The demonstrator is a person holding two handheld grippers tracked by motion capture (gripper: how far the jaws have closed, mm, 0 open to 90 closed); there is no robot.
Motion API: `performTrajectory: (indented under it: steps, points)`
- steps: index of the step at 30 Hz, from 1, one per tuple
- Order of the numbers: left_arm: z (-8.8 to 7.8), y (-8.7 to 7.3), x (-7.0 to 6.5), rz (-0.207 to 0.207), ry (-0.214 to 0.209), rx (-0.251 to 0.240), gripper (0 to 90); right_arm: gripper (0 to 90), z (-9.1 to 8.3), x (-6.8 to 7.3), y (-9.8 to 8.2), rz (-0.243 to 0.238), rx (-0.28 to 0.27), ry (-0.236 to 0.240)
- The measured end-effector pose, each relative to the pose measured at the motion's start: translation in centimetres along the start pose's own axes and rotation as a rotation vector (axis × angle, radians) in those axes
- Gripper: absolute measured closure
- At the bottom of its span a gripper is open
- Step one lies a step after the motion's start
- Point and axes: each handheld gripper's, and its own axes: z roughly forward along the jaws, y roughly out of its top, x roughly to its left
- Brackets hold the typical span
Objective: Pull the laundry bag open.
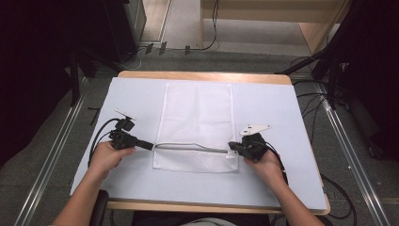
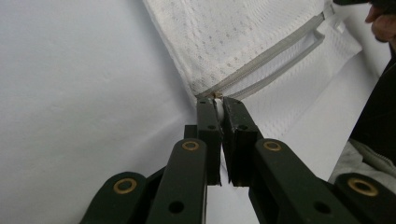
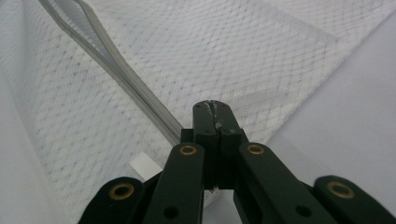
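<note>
With the mesh bag (image 1: pixel 196 126) flat mid-table, I have my left gripper (image 2: pixel 217 103) nipped on its zipper (image 1: pixel 190 147) end; my right gripper (image 3: pixel 214 108) is pressed closed at the far end, its catch unclear; pulling apart risks a slip.

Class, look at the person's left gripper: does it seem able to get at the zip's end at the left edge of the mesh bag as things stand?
Probably yes: the left gripper sits right at the zip end on the mesh bag, nothing between.

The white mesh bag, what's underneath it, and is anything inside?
The mesh bag lies flat on the white table cover. Through its partly open zipper, nothing visible inside; the interior is mostly hidden.
</note>
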Motion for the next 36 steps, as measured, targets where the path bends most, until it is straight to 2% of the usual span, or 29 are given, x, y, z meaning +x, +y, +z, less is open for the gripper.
performTrajectory:
  steps: [4, 7, 8, 11, 16, 20, 24, 28, 34, 36]
  points:
    - [0.1, -0.4, 0.1, 0.004, -0.001, -0.013, 85.7, 90.0, -0.2, -0.1, 0.0, 0.007, -0.005, -0.003]
    - [-0.1, -0.4, 0.1, 0.024, 0.011, -0.042, 77.1, 90.0, -0.3, -0.2, 0.0, 0.014, -0.010, -0.007]
    - [-0.3, -0.4, 0.0, 0.027, 0.016, -0.066, 75.1, 90.0, -0.4, -0.3, 0.0, 0.012, -0.013, -0.006]
    - [-0.7, -0.4, -0.1, 0.032, 0.011, -0.125, 70.7, 84.4, -0.4, -0.4, 0.1, 0.021, -0.017, -0.011]
    - [-1.0, -0.5, 0.0, 0.043, 0.024, -0.145, 63.8, 79.1, -0.5, -0.5, 0.1, 0.040, -0.011, -0.008]
    - [-1.2, -0.5, -0.1, 0.066, 0.053, -0.179, 57.5, 71.5, -0.7, -0.7, 0.2, 0.050, -0.027, 0.003]
    - [-1.4, -0.5, -0.2, 0.100, 0.093, -0.214, 50.1, 54.4, -0.8, -1.0, 0.4, 0.100, -0.030, 0.011]
    - [-1.8, -0.5, -0.5, 0.148, 0.146, -0.253, 44.7, 48.0, -1.0, -1.3, 0.5, 0.112, -0.039, 0.009]
    - [-2.1, -0.5, -0.3, 0.168, 0.206, -0.279, 40.4, 43.9, -1.6, -1.9, 0.5, 0.109, -0.052, -0.006]
    - [-2.2, -0.5, -0.2, 0.166, 0.214, -0.283, 39.9, 42.6, -1.8, -2.0, 0.4, 0.115, -0.060, -0.008]
